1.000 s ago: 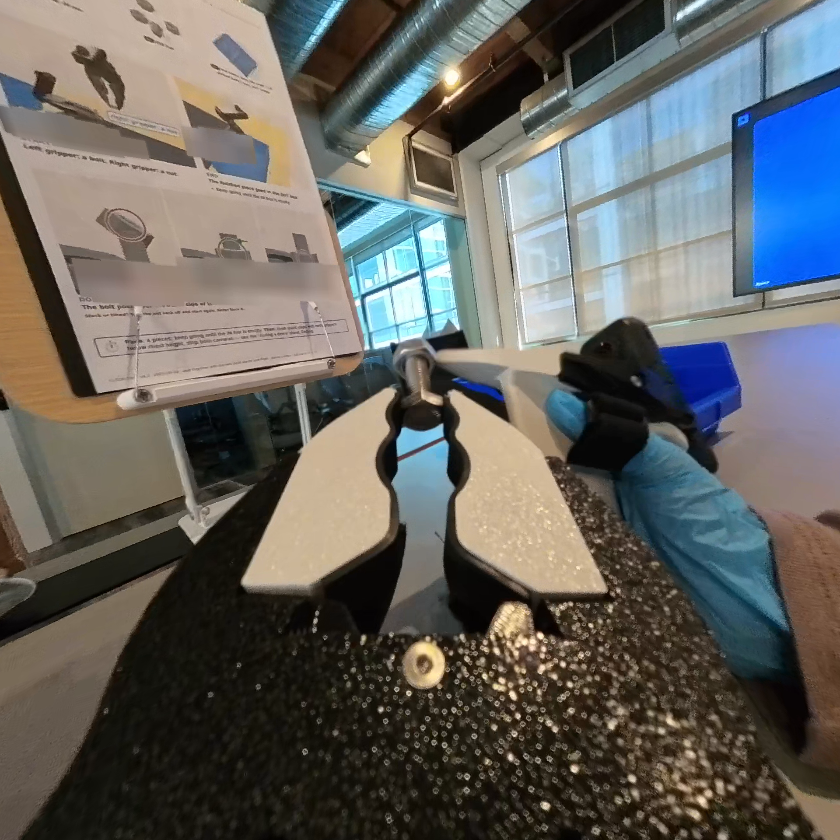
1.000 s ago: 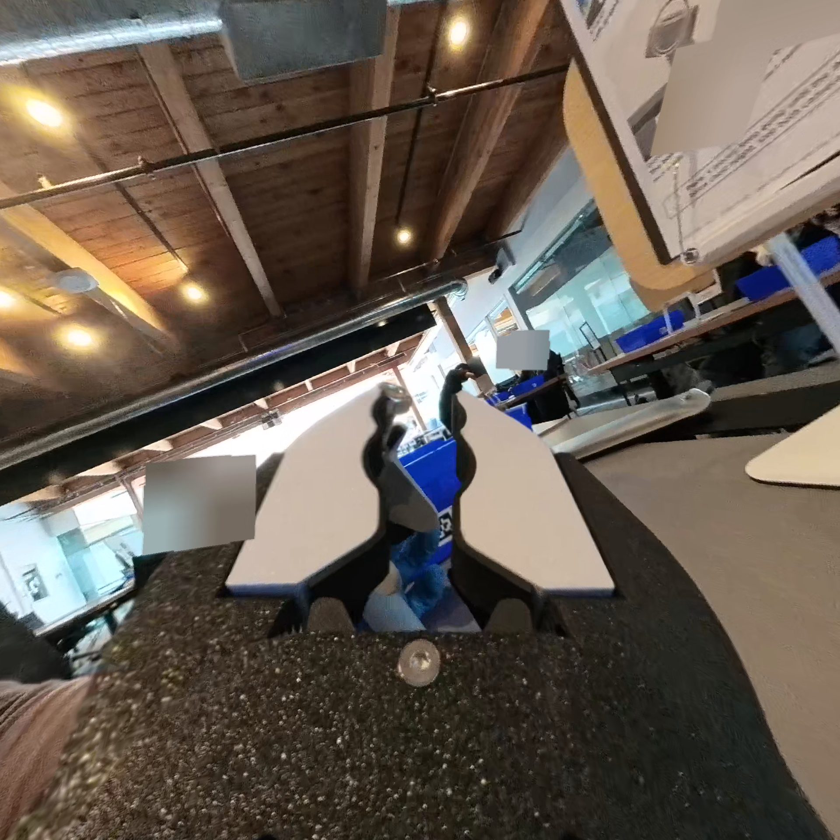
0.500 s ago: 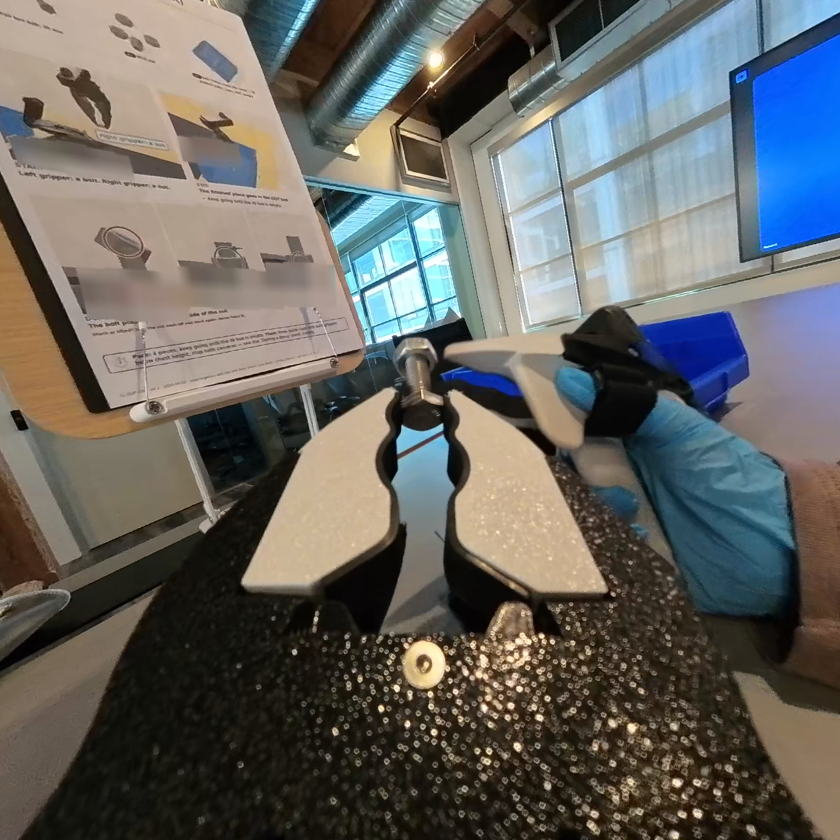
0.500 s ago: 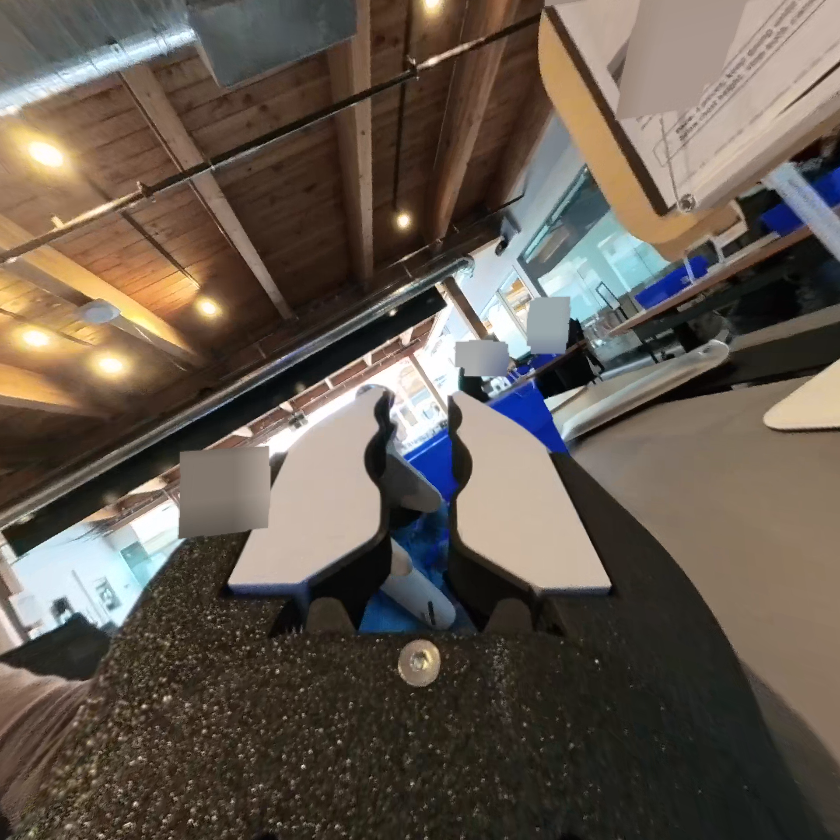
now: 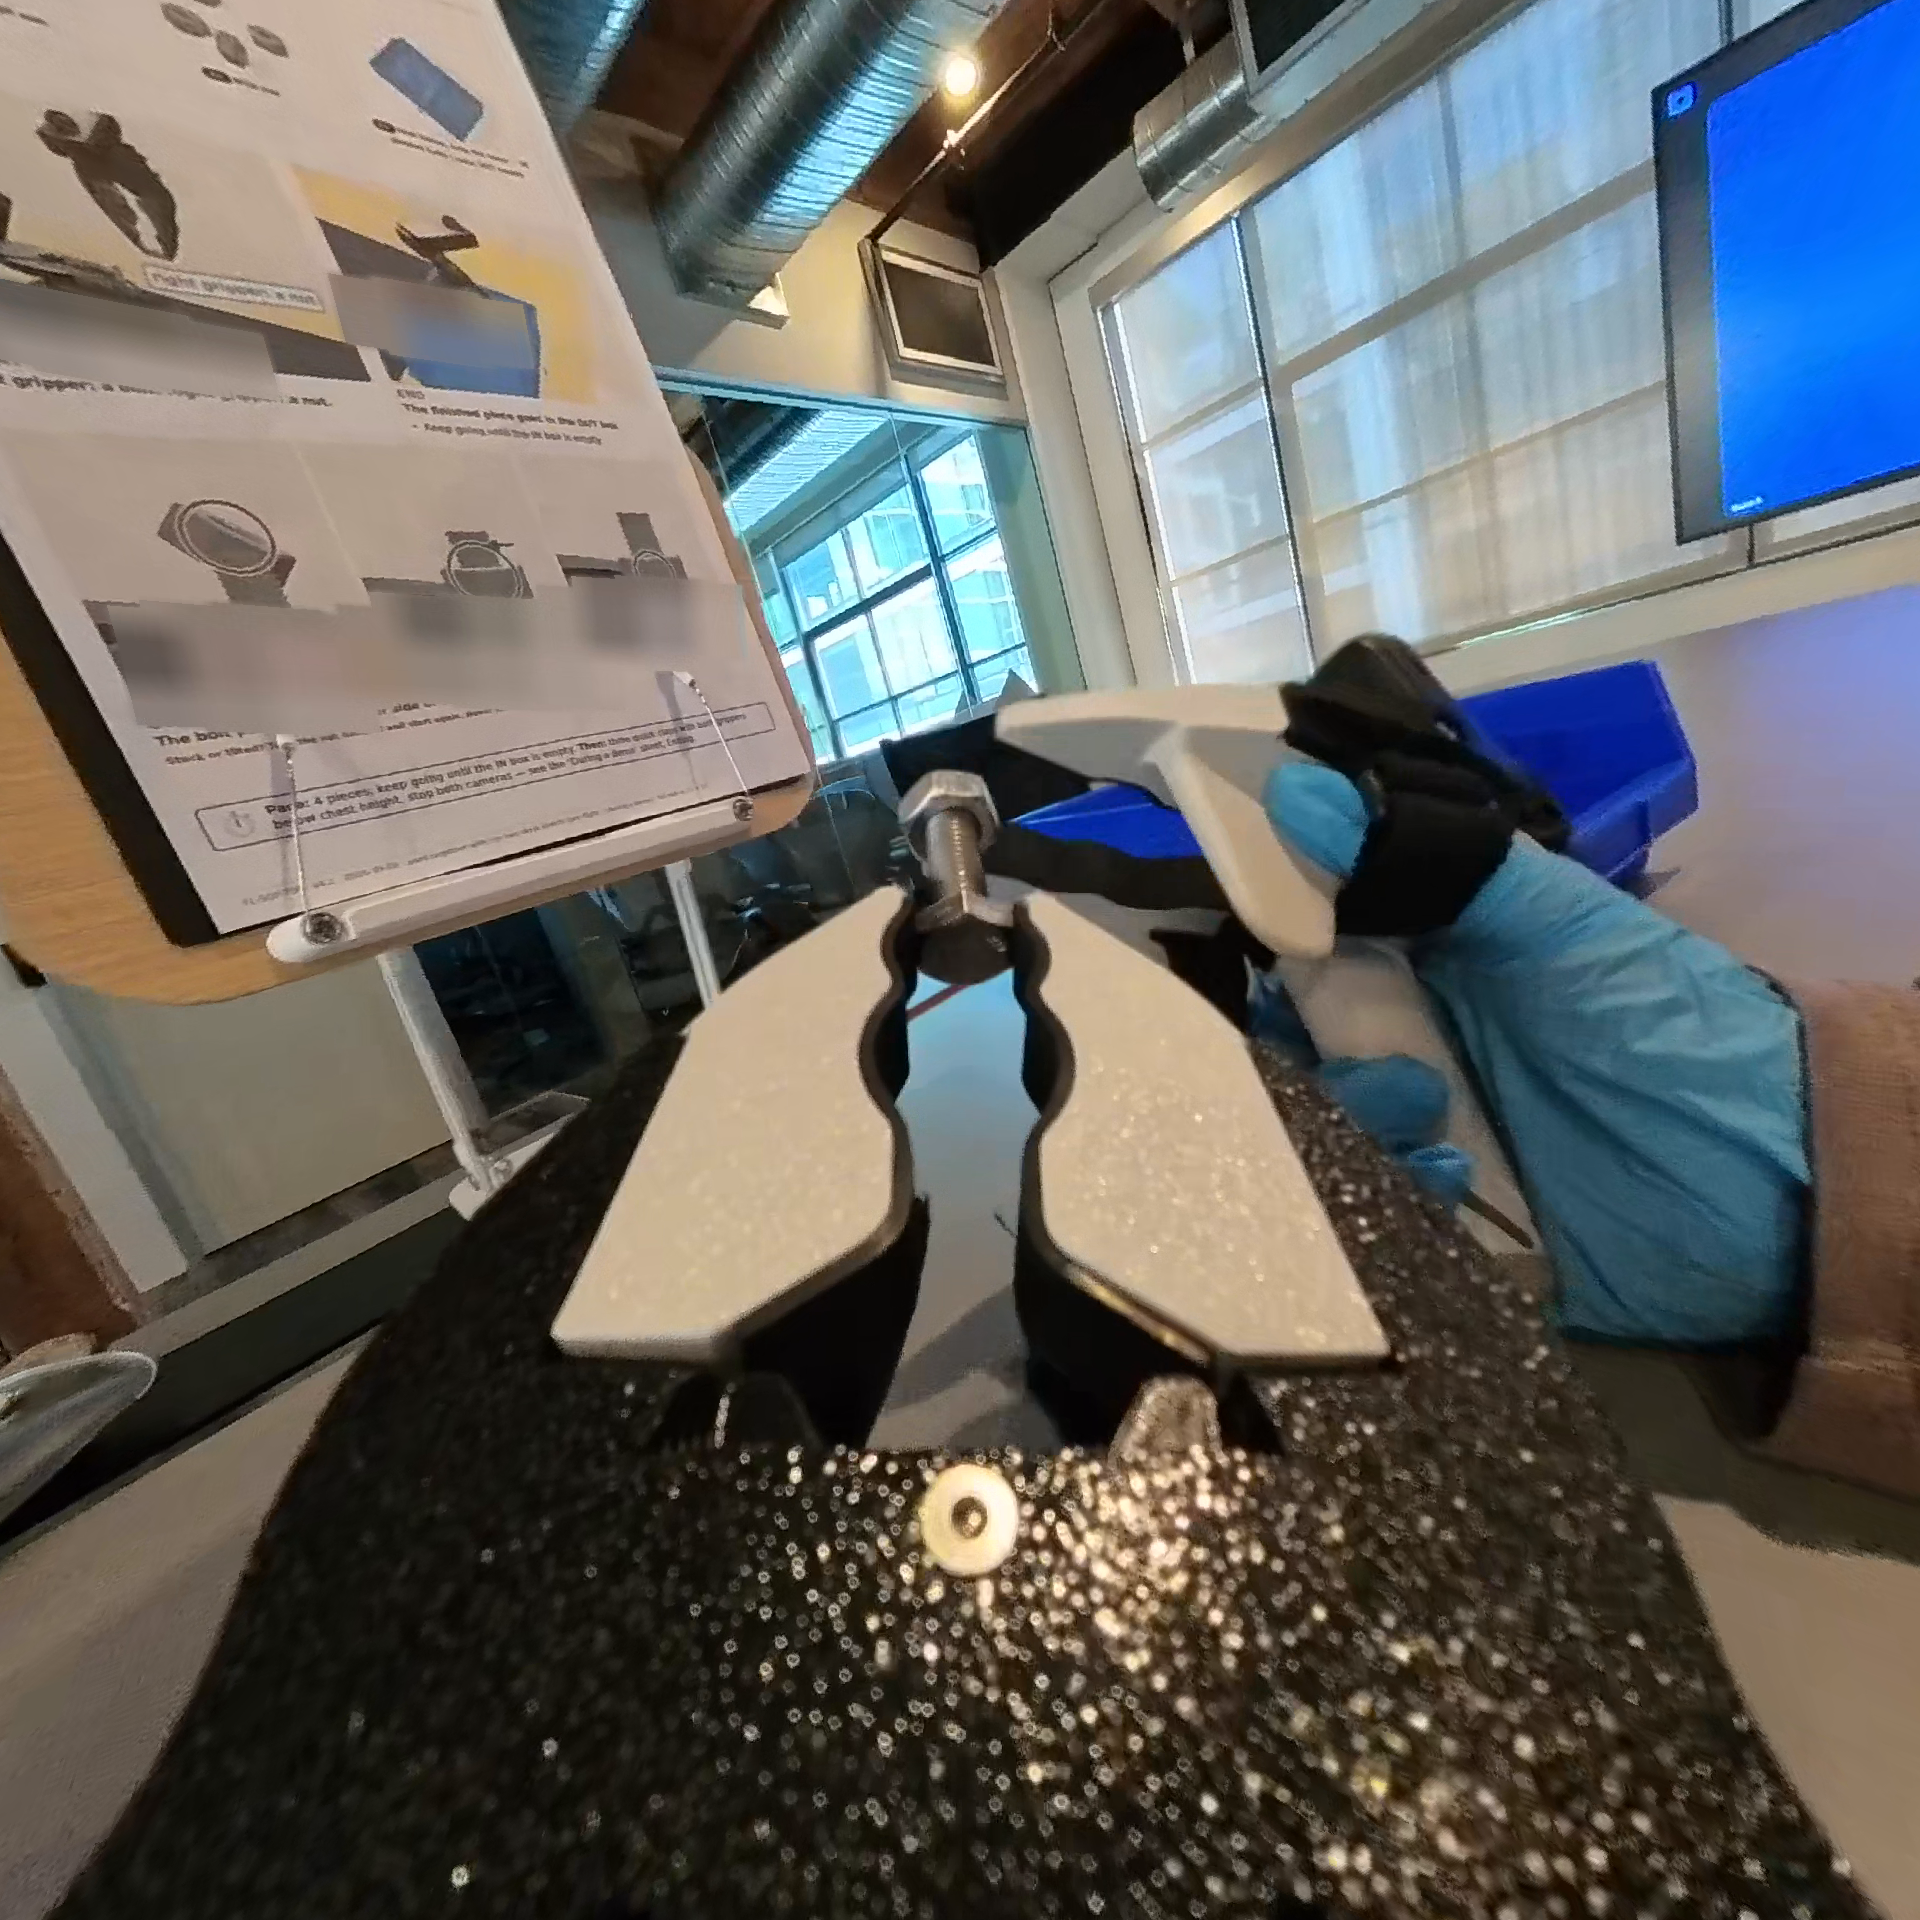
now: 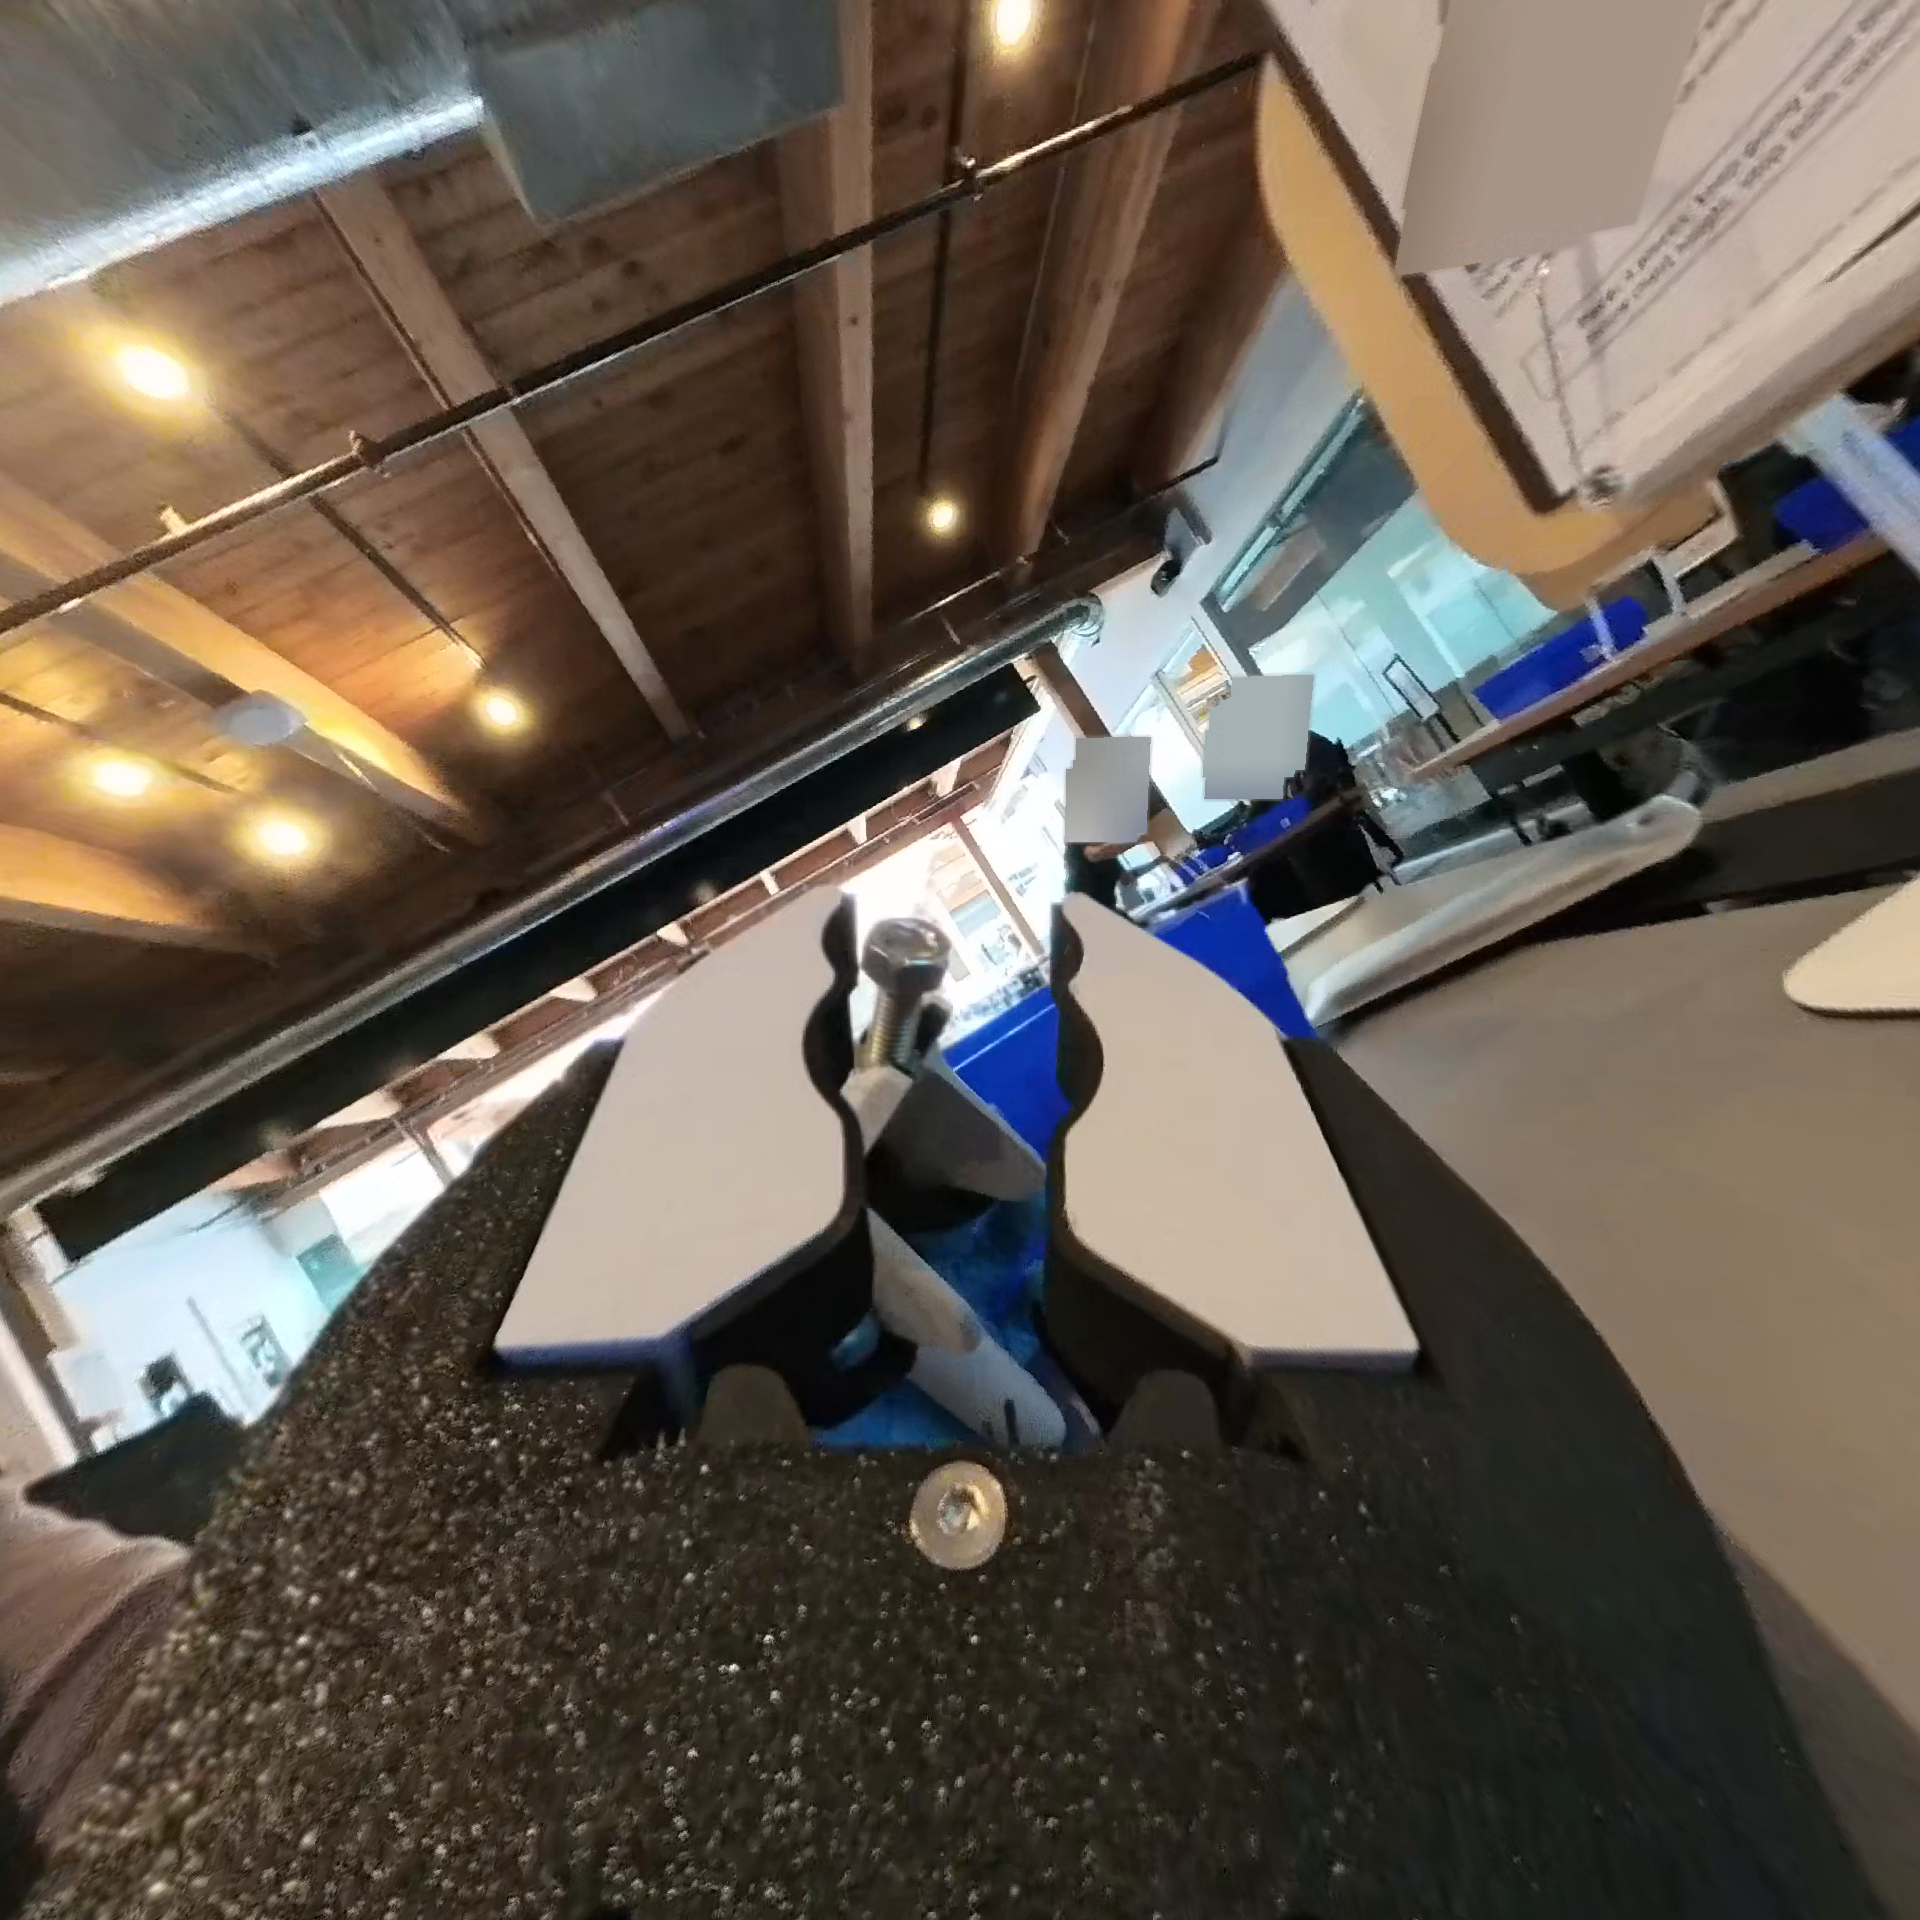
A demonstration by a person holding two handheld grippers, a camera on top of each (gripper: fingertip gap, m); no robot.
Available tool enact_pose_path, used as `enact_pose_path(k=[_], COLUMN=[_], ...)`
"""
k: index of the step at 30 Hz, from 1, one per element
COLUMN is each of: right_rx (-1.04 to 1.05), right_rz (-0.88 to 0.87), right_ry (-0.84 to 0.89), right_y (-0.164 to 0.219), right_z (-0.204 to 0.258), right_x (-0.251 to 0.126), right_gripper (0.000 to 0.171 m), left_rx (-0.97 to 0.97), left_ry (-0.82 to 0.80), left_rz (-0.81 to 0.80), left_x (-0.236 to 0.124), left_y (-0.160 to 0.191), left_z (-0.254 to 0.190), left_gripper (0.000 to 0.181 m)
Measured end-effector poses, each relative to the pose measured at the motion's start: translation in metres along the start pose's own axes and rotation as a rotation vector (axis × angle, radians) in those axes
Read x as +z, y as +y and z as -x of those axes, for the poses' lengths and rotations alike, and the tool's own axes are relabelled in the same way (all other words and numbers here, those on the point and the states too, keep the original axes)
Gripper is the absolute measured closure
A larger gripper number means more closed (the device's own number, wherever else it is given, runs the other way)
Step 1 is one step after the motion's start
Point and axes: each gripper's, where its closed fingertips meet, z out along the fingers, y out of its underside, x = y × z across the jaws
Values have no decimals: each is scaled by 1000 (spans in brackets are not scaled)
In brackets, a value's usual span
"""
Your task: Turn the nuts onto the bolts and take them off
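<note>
While left gripper (image 5: 958, 940) jaws pinch the bolt (image 5: 951, 868), right gripper (image 6: 951, 920) jaws gape around its nut (image 5: 943, 805).

Daylight floods through the windows (image 5: 1403, 416), warm ceiling spotlights (image 6: 151, 372) glare, and fisheye edges bend and blur.

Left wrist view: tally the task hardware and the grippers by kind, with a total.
Bolt: 1
Nut: 1
Grippers: 2, the left gripper and the right gripper
Total: 4
</note>
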Motion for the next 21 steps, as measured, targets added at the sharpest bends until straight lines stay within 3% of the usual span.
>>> enact_pose_path(k=[4, 6, 12, 18, 21], right_rx=[1, 12, 28, 19, 41], right_rz=[56, 60, 34, 67, 18], right_ry=[46, 99, -21, 68, 15], right_y=[12, 13, 2, 8, -2], right_z=[-5, -14, 4, -10, -3], right_x=[2, -4, 2, -6, -5], right_gripper=[136, 145, 131, 135, 134], left_rx=[10, -17, 38, 19, 34], left_ry=[-10, -18, 4, -4, -2], left_rz=[10, -12, 18, -12, 3], left_x=[-1, -2, 0, -3, -2], left_y=[1, -2, 1, -5, -3], left_z=[1, 4, -2, 0, 0], left_gripper=[165, 165, 165, 165, 165])
